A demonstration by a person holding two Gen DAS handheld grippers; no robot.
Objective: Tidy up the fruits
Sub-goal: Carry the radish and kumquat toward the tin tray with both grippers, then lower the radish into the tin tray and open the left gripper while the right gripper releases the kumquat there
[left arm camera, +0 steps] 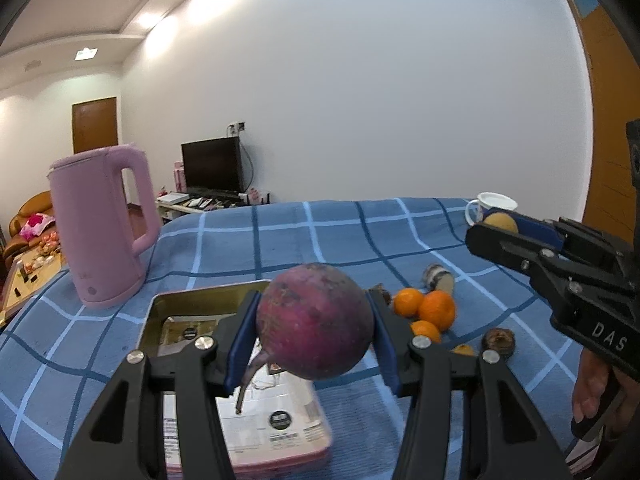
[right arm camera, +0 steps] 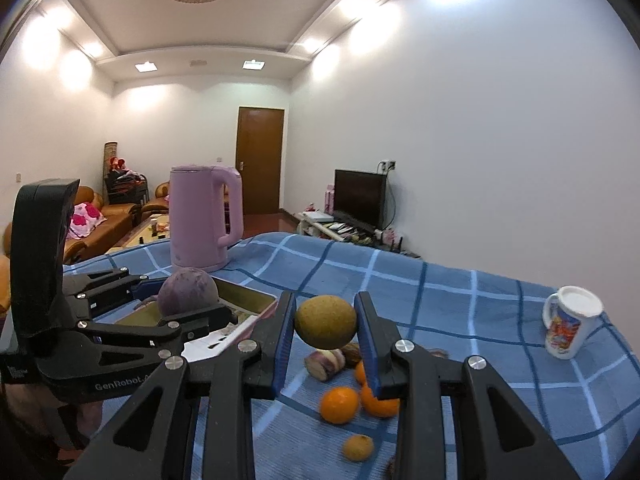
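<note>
Beet [left arm camera: 315, 322] is sitting clamped between the left gripper [left arm camera: 314, 338] pads, hanging in the air over the near edge of the gold tin [left arm camera: 192, 304], root tail pointing down. You're gripping it across its widest part, which is good; keep that squeeze steady, since the skin is round and could roll out if you tilt.

Brown round fruit [right arm camera: 326, 322] is pinched in the right gripper [right arm camera: 326, 336], pads pressing both sides, carried above the loose pile on the cloth: oranges [right arm camera: 339, 405], a smaller yellow-orange fruit [right arm camera: 358, 447], a pale cut piece [right arm camera: 325, 363].

You're probably heading for the tin with both. Judgement calls:
- Lower the beet until it's nearly resting on the tin floor before you let go; it looks heavy and would likely bounce or dent.
- Bring one gripper in at a time. The two are close together already, and the tin opening is looking tight for both.
- Approach from the near side; the pink kettle [left arm camera: 98, 226] is standing just beyond the tin.
- The mug [right arm camera: 570, 322] is well off to the right, no concern.
</note>
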